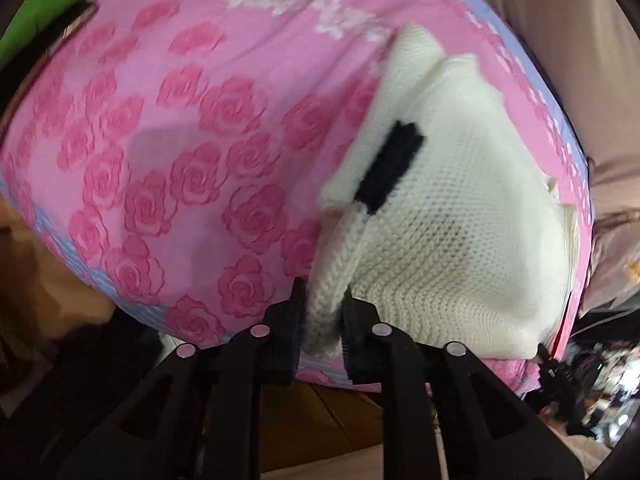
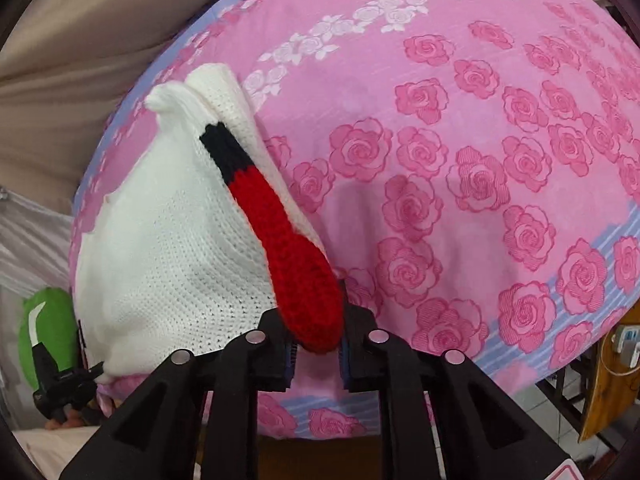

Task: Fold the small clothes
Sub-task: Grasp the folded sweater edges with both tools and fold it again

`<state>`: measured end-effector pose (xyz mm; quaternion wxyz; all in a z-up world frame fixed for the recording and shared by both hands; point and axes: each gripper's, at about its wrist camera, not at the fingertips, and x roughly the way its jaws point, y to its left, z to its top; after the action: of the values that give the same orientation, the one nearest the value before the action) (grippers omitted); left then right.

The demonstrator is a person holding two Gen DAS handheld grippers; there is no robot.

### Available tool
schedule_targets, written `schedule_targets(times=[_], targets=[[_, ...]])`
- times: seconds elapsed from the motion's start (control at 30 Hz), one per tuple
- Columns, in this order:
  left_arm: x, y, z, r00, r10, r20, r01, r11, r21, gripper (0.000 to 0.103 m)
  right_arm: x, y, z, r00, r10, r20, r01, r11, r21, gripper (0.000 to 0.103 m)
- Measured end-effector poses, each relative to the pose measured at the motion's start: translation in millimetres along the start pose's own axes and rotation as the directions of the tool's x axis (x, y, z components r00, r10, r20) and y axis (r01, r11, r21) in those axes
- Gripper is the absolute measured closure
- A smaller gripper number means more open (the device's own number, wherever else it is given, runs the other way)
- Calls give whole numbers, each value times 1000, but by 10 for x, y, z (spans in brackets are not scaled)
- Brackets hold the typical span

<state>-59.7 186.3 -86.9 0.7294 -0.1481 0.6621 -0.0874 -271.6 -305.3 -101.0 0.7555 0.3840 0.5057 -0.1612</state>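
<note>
Fingers on my left gripper pinch a ribbed white edge of the small knit garment, which lies on the pink rose bedsheet; my right gripper clamps its red-and-black band (a sleeve or trim, I can't tell which). Holding both near edges, I judge, lets me lift them together and fold evenly away from me.

One white knit garment is lying on one pink rose-print sheet. Two tongs are gripping it: left, right. One green object is showing at eight o'clock.
</note>
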Motion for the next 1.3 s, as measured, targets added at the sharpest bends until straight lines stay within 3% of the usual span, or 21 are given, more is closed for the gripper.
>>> schedule_targets(times=[0.07,0.13,0.23,0.27,0.33,0.4,0.47,0.5,0.53,0.6,0.63,0.8,0.93,1.07,1.13,1.2,1.3], targets=[[-245,-131,73,998,1,55,-4,999,49,75,-95,18,52,1000,-25,-18,26,999,22,68],[-545,-257,219,988,-23,155,11,997,73,47,-369,141,169,995,-82,62,84,996,-30,67],[-719,-458,562,962,-101,252,79,992,96,42,-612,443,413,982,-74,174,97,987,-127,50],[-665,-543,706,959,-109,261,85,991,102,40,-602,598,540,981,-43,190,75,983,-165,49],[-444,-717,936,961,-98,257,73,992,104,35,-437,882,749,980,-19,196,63,974,-217,47],[-97,-812,1145,977,-96,192,78,992,97,35,-160,1128,933,980,-29,196,82,961,-264,47],[124,-821,1193,983,-80,162,68,995,77,39,168,1298,1095,985,-53,167,98,955,-279,47],[226,-842,1239,985,-80,151,69,995,75,54,283,1341,1127,985,-58,160,102,955,-279,48],[322,-835,1268,988,-57,141,46,996,80,82,388,1379,1173,985,-68,157,110,955,-277,48],[324,-783,1295,988,-41,148,30,997,71,92,485,1391,1241,986,-74,150,111,960,-256,75],[279,-757,1304,986,-58,155,50,997,52,93,465,1369,1261,988,-54,143,88,966,-242,89],[188,-571,1389,982,-37,186,35,999,15,96,94,1099,1419,976,19,215,14,988,-151,96],[293,-739,1388,976,49,212,-64,996,67,96,470,740,1450,991,0,131,10,997,-75,97],[67,-892,1307,972,49,229,-78,990,118,93,261,913,1413,986,5,166,10,996,-93,90],[-173,-993,1188,951,83,297,-133,980,150,94,33,1088,1328,974,-30,223,64,987,-149,79],[-392,-1135,998,939,69,338,-141,971,193,93,-193,1288,1167,963,-19,269,79,974,-213,68],[-430,-1344,705,953,-4,303,-76,965,251,88,-182,1719,806,978,50,201,30,925,-378,67]])
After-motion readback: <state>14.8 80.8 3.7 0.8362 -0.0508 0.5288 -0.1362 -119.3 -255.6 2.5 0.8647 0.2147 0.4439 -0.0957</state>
